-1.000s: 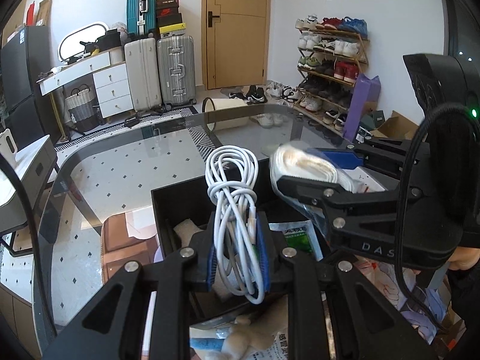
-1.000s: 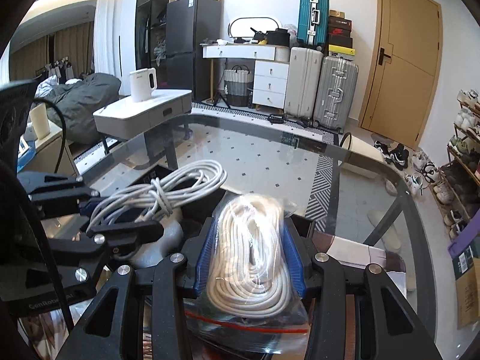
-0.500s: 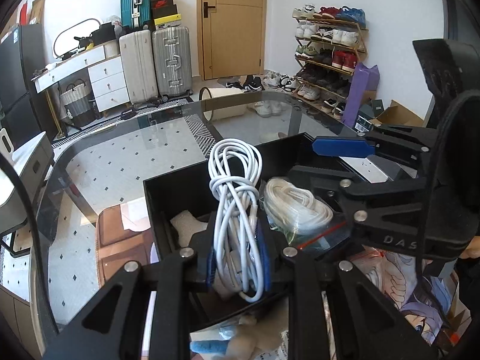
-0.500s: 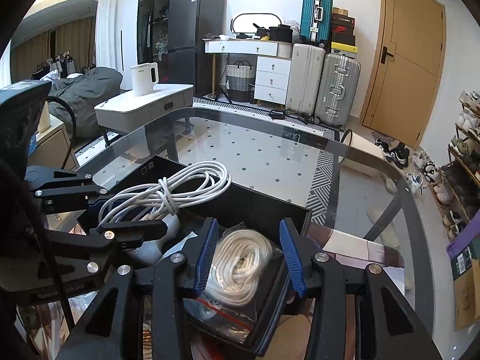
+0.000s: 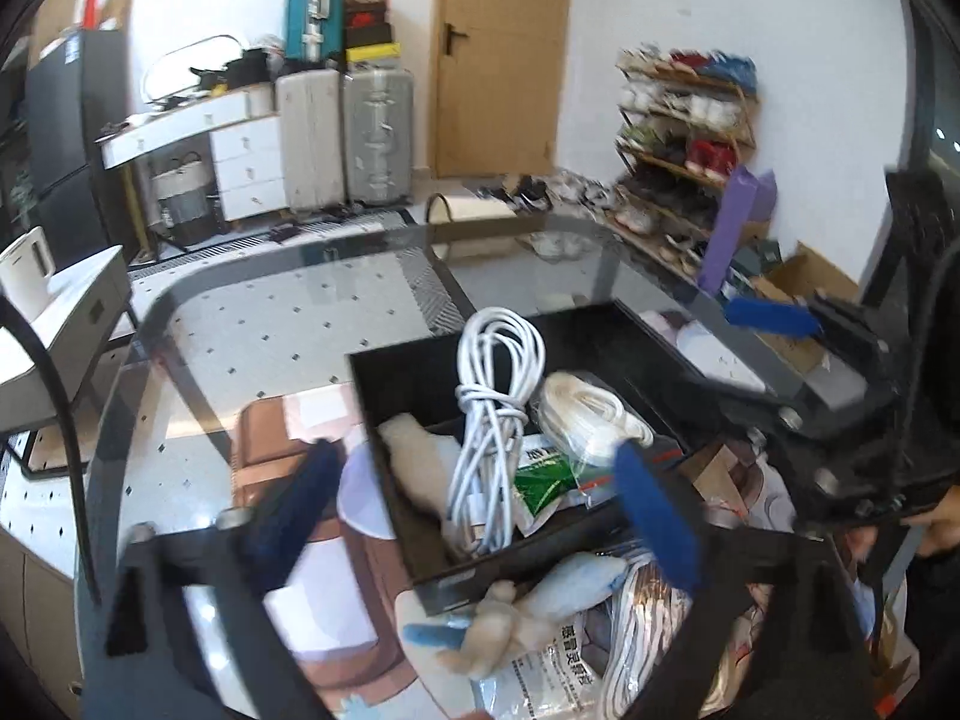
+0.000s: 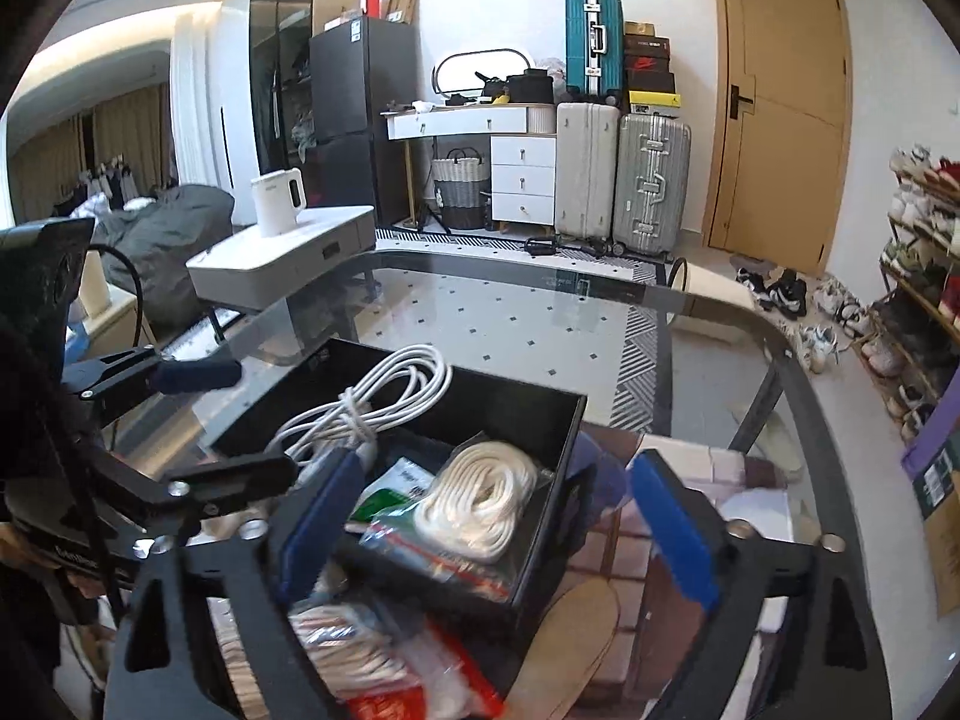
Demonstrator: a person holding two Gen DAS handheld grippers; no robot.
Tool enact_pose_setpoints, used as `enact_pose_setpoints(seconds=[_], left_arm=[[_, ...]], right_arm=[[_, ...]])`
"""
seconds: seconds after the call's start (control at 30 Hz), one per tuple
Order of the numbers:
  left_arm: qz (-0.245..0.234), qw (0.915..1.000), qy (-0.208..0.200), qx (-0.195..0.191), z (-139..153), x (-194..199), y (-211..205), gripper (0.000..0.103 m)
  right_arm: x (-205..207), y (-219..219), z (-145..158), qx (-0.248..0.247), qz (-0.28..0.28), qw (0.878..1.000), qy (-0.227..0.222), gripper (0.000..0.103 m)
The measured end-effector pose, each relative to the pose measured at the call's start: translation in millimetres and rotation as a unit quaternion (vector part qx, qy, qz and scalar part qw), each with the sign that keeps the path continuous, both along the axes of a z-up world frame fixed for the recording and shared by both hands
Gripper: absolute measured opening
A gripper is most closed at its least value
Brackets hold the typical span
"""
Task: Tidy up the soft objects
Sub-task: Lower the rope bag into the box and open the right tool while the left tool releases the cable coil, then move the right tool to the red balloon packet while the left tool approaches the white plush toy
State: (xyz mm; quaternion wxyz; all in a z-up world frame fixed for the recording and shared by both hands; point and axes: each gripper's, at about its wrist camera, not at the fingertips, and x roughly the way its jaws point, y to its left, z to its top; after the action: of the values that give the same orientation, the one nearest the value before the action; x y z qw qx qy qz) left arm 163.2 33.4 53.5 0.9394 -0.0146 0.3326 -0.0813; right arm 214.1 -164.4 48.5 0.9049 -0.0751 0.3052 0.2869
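A white cable bundle (image 5: 492, 414) lies in the black box (image 5: 420, 354), leaning on its far wall. Beside it rests a coil of white rope in a clear bag (image 5: 582, 414). My left gripper (image 5: 474, 516) hovers just short of the box, its jaws opening wide, and the blue pads (image 5: 654, 516) touch nothing. My right gripper (image 6: 498, 519) also has its jaws opening, with the bagged rope (image 6: 480, 498) lying loose below them in the box (image 6: 558, 408). The left gripper (image 6: 228, 420) shows at the left of the right wrist view, beside the cable (image 6: 372, 402).
The box stands on a glass table (image 5: 270, 312) and also holds a cream plush (image 5: 414, 450) and a green packet (image 5: 540, 474). A blue-and-cream plush toy (image 5: 540, 594) and printed packets (image 5: 558, 660) lie in front of it. A red-and-white packet (image 6: 390, 660) lies near me.
Both grippers went from shut to wide open. The cable bundle and the bagged rope dropped out of the jaws into the black box. Both grippers drew back slightly.
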Motion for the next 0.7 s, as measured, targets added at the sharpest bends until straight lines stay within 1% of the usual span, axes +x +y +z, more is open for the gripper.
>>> enact_pose_setpoints(seconds=[0.03,0.07,0.1,0.3,0.43,0.7], left_arm=[[0.004,0.9999,-0.004,-0.009,1.8,-4.9,2.8,0.100],[0.007,0.9999,-0.004,-0.013,1.8,-7.5,5.2,0.101],[0.013,0.9998,-0.004,-0.017,2.8,-9.7,7.3,0.103],[0.037,0.9990,-0.013,-0.021,4.6,-31.4,17.4,0.103],[0.050,0.9985,-0.014,-0.016,2.3,-43.5,20.3,0.103],[0.066,0.9977,-0.005,-0.013,-7.6,-59.4,24.6,0.103]], right_arm=[[-2.6,-1.4,-0.3,0.003,0.000,1.000,0.006,0.101],[-6.6,-3.3,-0.8,0.005,0.000,1.000,0.012,0.102],[-10.2,-4.6,-1.2,0.008,-0.001,1.000,0.015,0.102],[-30.9,-18.4,-6.1,0.019,-0.019,0.999,0.029,0.102],[-39.4,-29.9,-11.0,0.023,-0.032,0.998,0.047,0.102],[-57.0,-41.4,-24.3,0.000,-0.039,0.997,0.060,0.102]])
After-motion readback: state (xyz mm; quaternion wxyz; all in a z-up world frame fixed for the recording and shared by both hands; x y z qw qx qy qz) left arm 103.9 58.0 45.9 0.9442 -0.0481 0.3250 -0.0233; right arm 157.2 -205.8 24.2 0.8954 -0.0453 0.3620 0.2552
